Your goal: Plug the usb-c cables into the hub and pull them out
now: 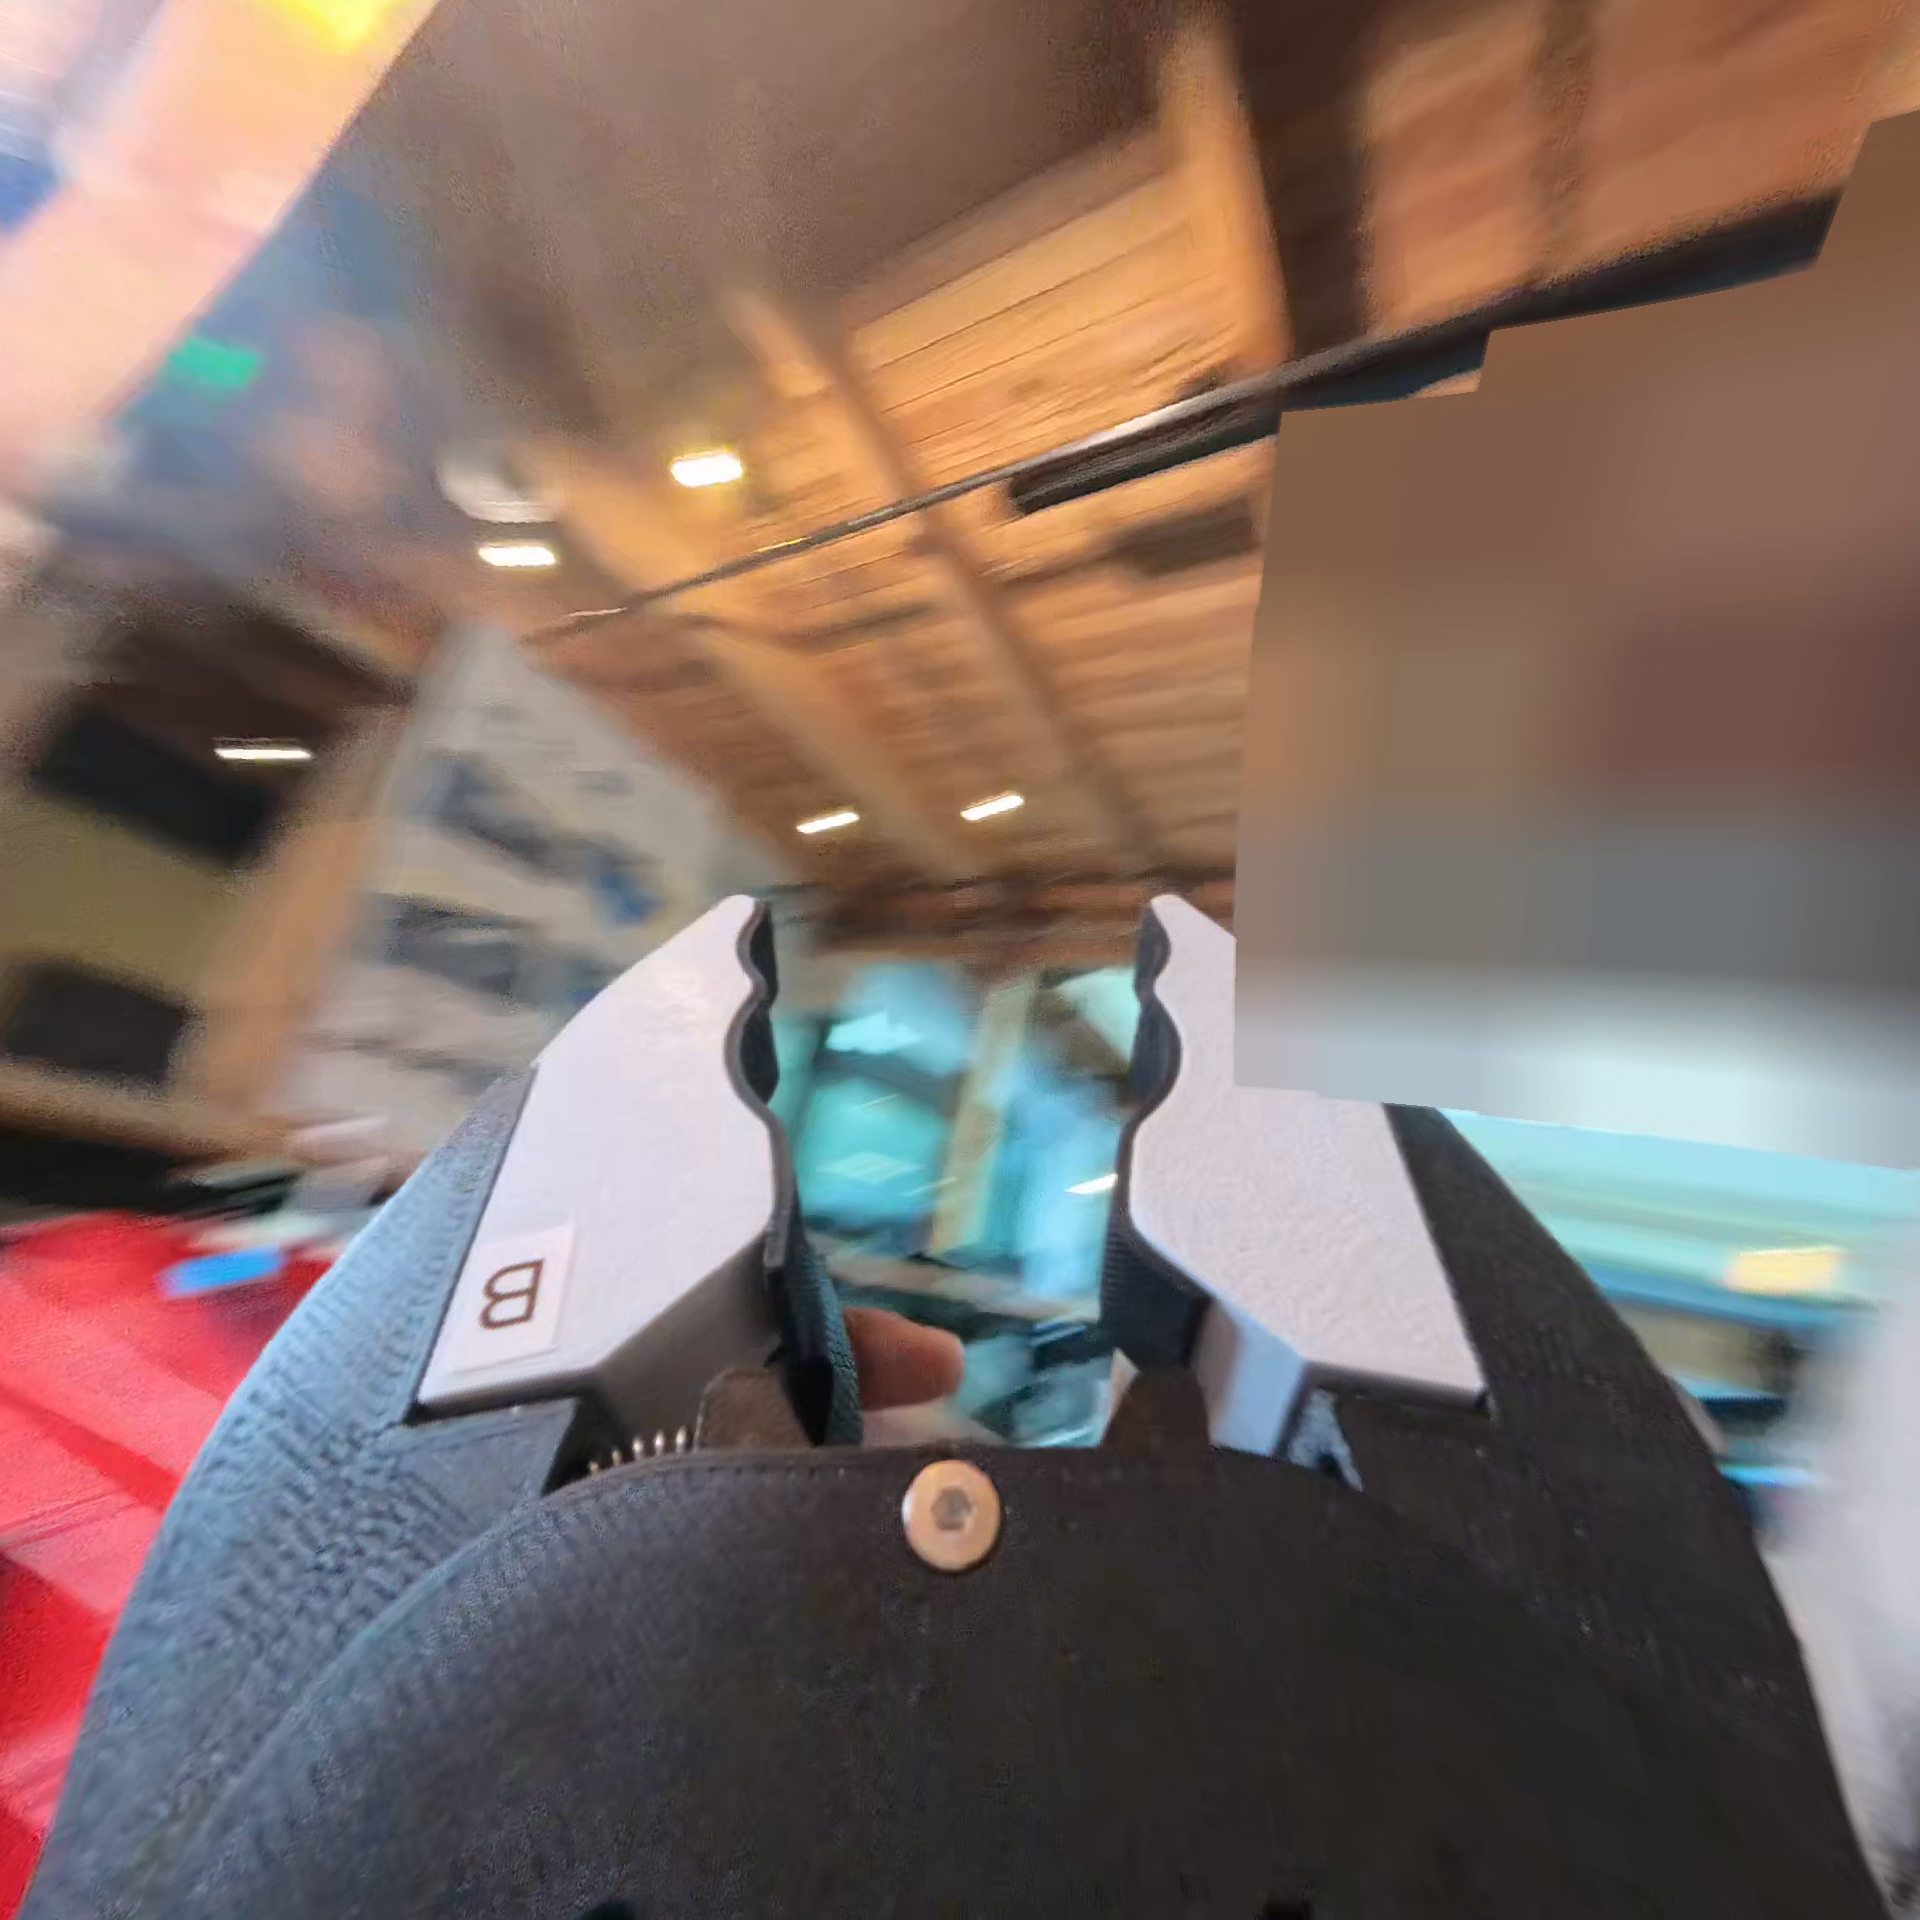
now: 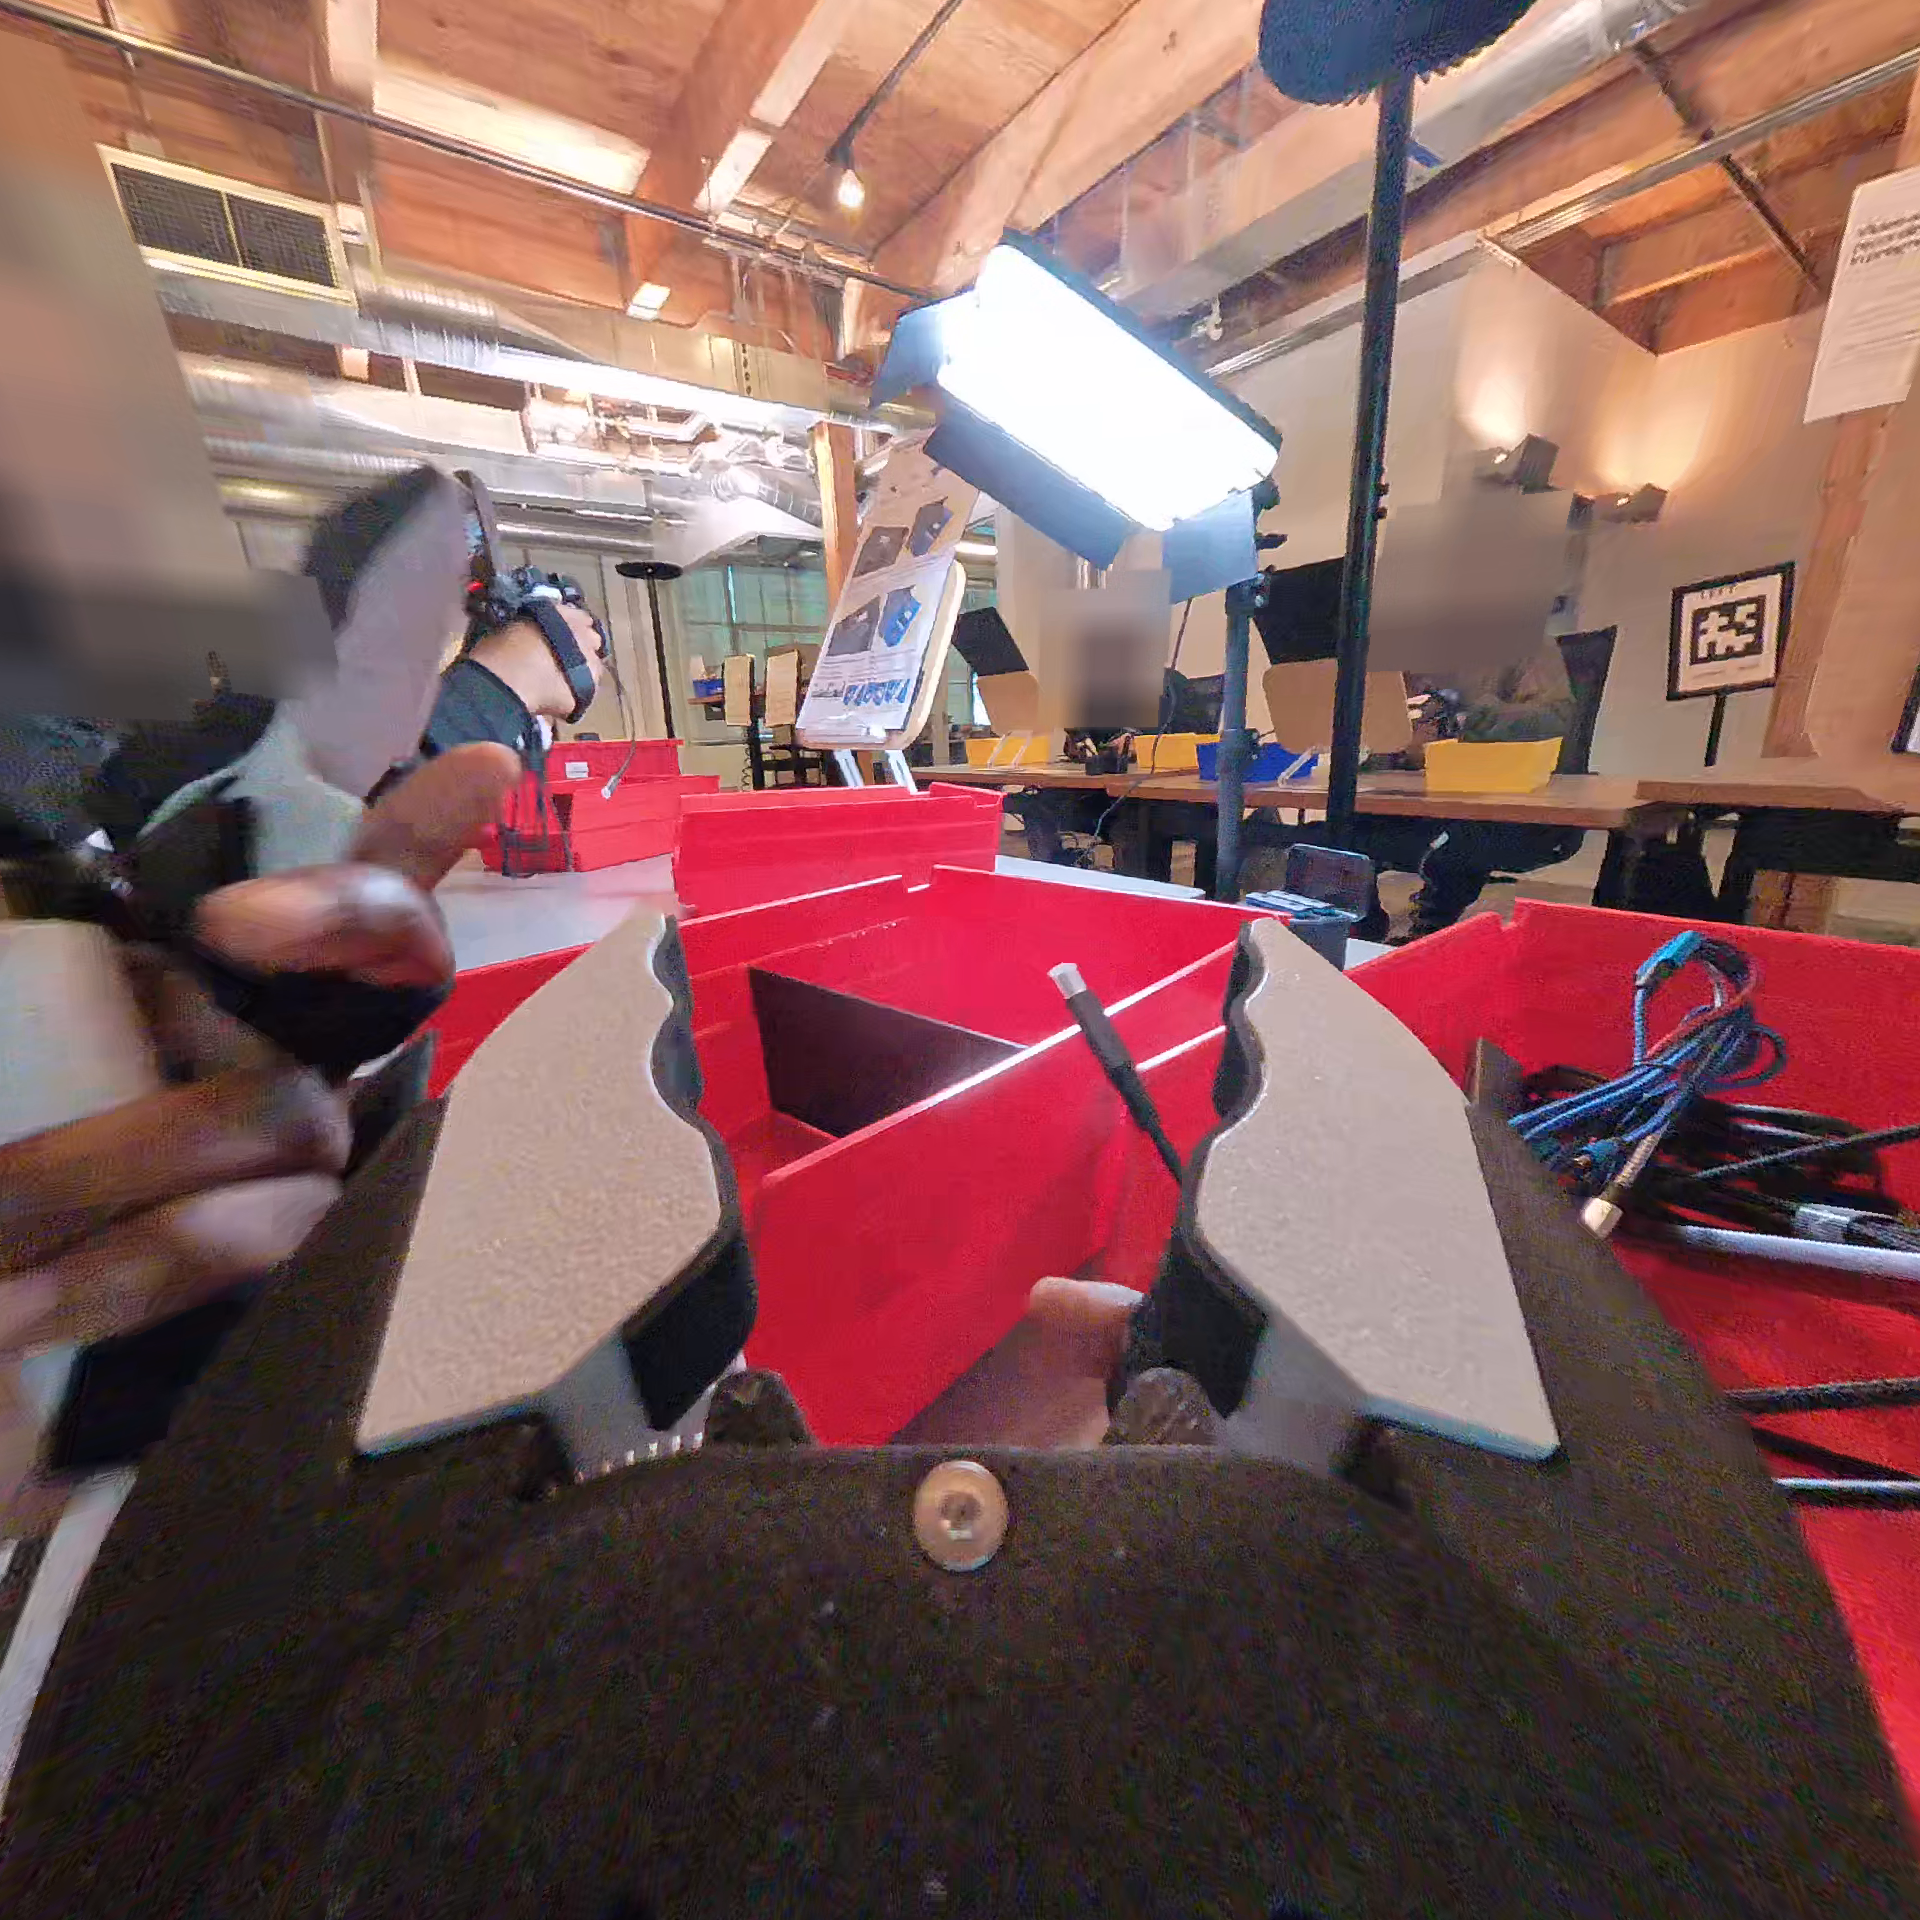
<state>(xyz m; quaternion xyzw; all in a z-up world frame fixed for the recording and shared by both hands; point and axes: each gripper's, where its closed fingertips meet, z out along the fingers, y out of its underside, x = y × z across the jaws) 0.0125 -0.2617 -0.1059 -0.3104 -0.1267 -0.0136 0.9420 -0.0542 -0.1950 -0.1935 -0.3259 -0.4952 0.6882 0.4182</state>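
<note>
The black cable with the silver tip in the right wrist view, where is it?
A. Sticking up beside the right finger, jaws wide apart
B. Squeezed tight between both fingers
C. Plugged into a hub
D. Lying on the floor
A: the black cable rises along the inner edge of the right gripper's right-hand finger, its silver tip in the air over the red bin, and the jaws stand wide apart; no hub shows.

Left gripper [image 1: 956,997] tilted up toward the ceiling, jaws apart, nothing between them; view motion-blurred. Right gripper [image 2: 956,1039] level over the red bin [image 2: 935,1226], jaws apart. Left hand [image 2: 260,987] to the bin's left, blurred.
</note>
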